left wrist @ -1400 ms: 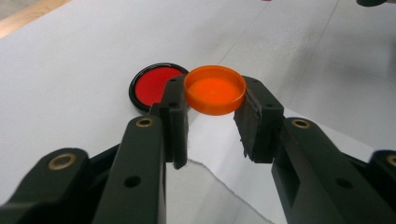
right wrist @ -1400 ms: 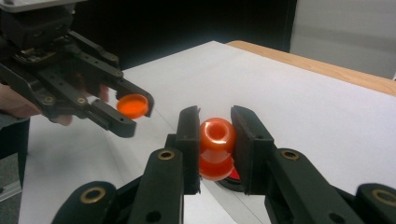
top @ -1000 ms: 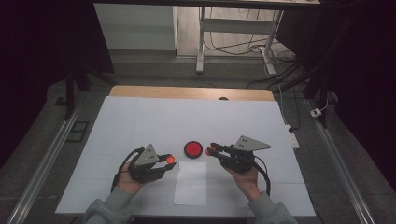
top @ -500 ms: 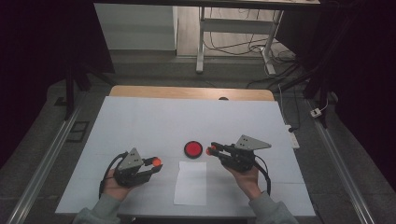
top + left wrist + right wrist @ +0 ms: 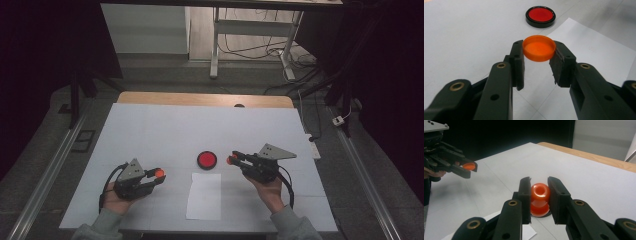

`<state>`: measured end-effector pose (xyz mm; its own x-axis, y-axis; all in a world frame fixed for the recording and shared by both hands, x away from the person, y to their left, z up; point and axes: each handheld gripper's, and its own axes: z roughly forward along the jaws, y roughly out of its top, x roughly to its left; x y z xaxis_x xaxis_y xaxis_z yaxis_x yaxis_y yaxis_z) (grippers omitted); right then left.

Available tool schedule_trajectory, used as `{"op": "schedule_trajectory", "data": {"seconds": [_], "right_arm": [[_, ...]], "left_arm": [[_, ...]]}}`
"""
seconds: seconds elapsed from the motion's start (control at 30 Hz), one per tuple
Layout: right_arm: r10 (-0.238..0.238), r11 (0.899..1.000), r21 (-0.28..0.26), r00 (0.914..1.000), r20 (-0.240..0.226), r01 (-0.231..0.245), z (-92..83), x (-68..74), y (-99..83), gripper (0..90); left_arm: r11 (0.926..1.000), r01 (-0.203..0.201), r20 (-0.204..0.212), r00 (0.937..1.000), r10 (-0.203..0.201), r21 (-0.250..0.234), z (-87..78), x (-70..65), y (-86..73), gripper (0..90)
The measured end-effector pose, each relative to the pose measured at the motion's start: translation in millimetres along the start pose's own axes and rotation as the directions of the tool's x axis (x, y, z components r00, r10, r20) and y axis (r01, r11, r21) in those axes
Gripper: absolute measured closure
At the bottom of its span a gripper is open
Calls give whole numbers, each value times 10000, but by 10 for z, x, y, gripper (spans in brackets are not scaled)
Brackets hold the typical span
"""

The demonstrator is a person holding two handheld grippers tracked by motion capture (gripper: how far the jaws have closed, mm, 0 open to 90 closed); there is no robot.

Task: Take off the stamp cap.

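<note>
Between my left tongs (image 5: 537, 56) sits an orange cap (image 5: 539, 48), pinched at its sides by both pads, open side up, nothing inside it. From the high view the left tongs (image 5: 156, 176) hang low over the white table sheet (image 5: 150, 130), left of the paper sheet (image 5: 204, 196), with the cap (image 5: 160, 173) at the tips. My right tongs (image 5: 539, 195) are clamped on a small red-orange bottle (image 5: 539, 199), rounded, with a narrow waist; its top faces the camera and I can't tell what is in it. In the high view the right tongs (image 5: 233, 159) sit just right of the red dish (image 5: 206, 160), close but apart, bottle (image 5: 232, 159) at the tips.

The dish is a round black-rimmed tray with a red floor; it lies flat on the table, nothing in it, just beyond the paper's far edge. In the left gripper view the dish (image 5: 540, 16) lies ahead of the cap, well apart, the paper (image 5: 594, 55) to the right.

Room: wide bare table on the far side and to the left of my left hand (image 5: 117, 200). Near table edge is close under both wrists. Right edge is near my right hand (image 5: 267, 187). Far edge ends in a wooden strip (image 5: 200, 99). The two tongs are well apart, dish and paper between them.
</note>
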<state>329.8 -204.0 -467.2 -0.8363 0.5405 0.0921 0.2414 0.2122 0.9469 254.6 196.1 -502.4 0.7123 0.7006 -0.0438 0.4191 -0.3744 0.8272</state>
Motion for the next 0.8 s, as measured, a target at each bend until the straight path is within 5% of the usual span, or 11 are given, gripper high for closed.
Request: {"op": "schedule_trajectory", "data": {"seconds": [0.8], "right_arm": [[-115,9999,-7,9998,-165,114,50,30,19,721]], "left_arm": [[9996,241,-152,9996,-239,126,-17,64,-58,647]]}}
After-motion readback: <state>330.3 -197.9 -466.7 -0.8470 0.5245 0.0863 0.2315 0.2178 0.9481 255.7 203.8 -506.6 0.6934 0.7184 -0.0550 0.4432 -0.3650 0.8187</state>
